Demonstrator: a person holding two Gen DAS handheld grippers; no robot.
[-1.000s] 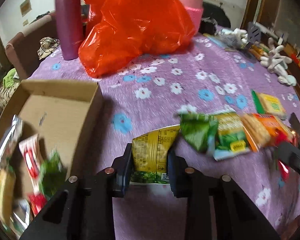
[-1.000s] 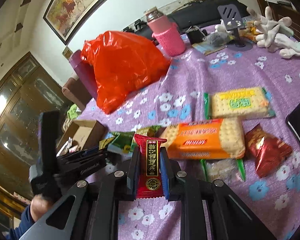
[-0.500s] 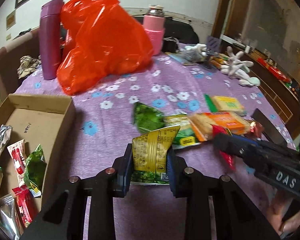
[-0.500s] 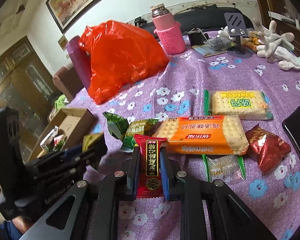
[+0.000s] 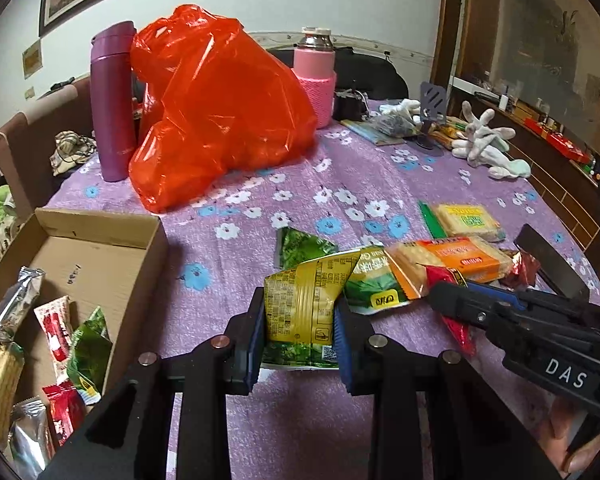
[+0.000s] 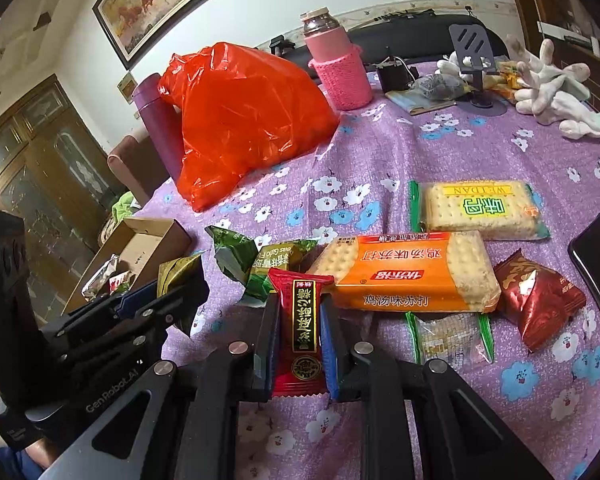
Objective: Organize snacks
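We are midway: our left gripper [image 5: 299, 330] clamps a yellow packet [image 5: 300, 304], our right gripper [image 6: 299, 344] a red bar [image 6: 303, 320]. Several snacks lie in the box [image 5: 100, 256]; five more wait on the table [image 6: 400, 152]

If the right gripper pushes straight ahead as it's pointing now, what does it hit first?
Probably the orange cracker pack, or the green packet beside it: both lie just beyond the red snack bar the right gripper holds. Depth is unclear.

Yellow-green snack packet [image 5: 300, 312], crumpled, upright, clamped off the cloth. Red gold-lettered bar [image 6: 305, 340] likewise clamped upright. Orange cracker pack [image 6: 410, 272] lies flat at its 1 o'clock. Cardboard box [image 5: 100, 256], open, holds several packets at yellow-green packet's 9 o'clock.
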